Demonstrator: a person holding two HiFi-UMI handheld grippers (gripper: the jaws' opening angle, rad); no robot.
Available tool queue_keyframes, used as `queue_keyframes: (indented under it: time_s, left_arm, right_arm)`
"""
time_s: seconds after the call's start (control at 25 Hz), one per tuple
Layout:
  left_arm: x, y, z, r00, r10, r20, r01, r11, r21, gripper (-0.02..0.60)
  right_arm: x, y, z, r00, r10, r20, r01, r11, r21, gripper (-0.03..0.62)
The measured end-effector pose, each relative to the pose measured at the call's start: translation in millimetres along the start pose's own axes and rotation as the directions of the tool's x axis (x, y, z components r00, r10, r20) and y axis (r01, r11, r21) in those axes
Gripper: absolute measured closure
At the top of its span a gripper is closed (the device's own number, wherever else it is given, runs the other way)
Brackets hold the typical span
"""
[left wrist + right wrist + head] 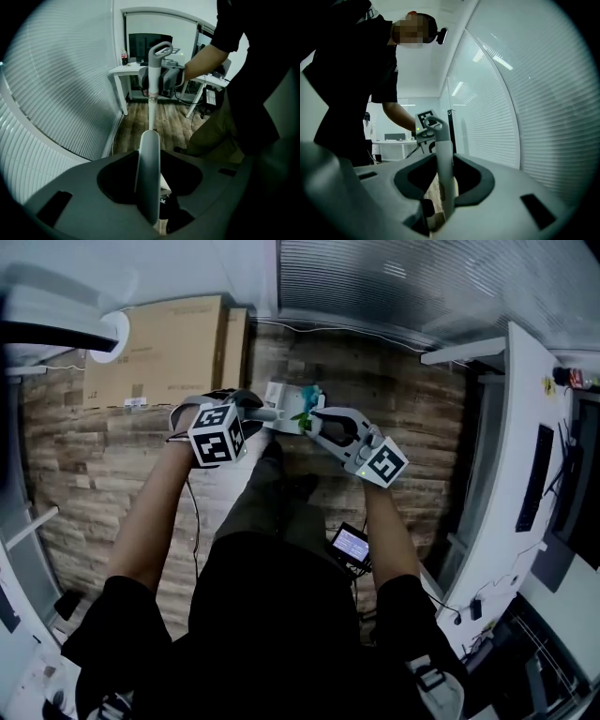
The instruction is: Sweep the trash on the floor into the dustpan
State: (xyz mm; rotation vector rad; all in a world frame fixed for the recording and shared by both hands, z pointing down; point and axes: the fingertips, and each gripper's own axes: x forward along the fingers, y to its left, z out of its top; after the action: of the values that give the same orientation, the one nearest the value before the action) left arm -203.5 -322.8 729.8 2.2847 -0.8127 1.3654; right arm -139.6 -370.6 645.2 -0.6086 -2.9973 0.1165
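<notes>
Two long sweeping tools are held close together over the wooden floor (112, 446), just ahead of the person's legs; which one carries the dustpan cannot be told. The left gripper (251, 414) is clamped on a flat grey handle (149, 173) with a rounded end that fills the gap between its jaws. The right gripper (317, 420) pinches a white pole (443, 180) topped by a grey loop grip (433, 124). In the left gripper view the same pole stands just behind the grey handle. A white and green piece (302, 412) shows between the two grippers, too small to name. Cardboard boxes (159, 348) stand against the far wall, window blinds (394, 282) beside them, and a white tabletop (525, 418) runs along the right.
</notes>
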Motion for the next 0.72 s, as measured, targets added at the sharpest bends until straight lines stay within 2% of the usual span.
queue_keyframes:
  time_s: [0.16, 0.4, 0.6, 0.72]
  left_arm:
    - [0.2, 0.0, -1.0, 1.0, 0.006, 0.007, -0.006, 1.0, -0.006, 0.451]
    - [0.3, -1.3, 1.8, 1.0, 0.007, 0.015, -0.007, 1.0, -0.006, 0.451]
    - [5.1, 0.4, 3.1, 1.0, 0.018, 0.013, -0.018, 1.0, -0.018, 0.449]
    - [9.6, 2.1, 3.9, 0.999, 0.031, 0.018, -0.03, 0.999, -0.022, 0.444]
  right_arm:
    - [16.1, 5.9, 9.8, 0.997, -0.004, 0.078, -0.001, 0.998, 0.062, 0.48]
    - [19.8, -0.9, 39.4, 0.978, -0.039, 0.206, 0.013, 0.992, 0.125, 0.48]
    - [9.3, -6.8, 56.7, 0.978, -0.051, 0.204, 0.029, 0.994, 0.106, 0.485]
    - [-1.1, -9.3, 61.7, 0.983, -0.084, 0.164, 0.068, 0.993, 0.101, 0.485]
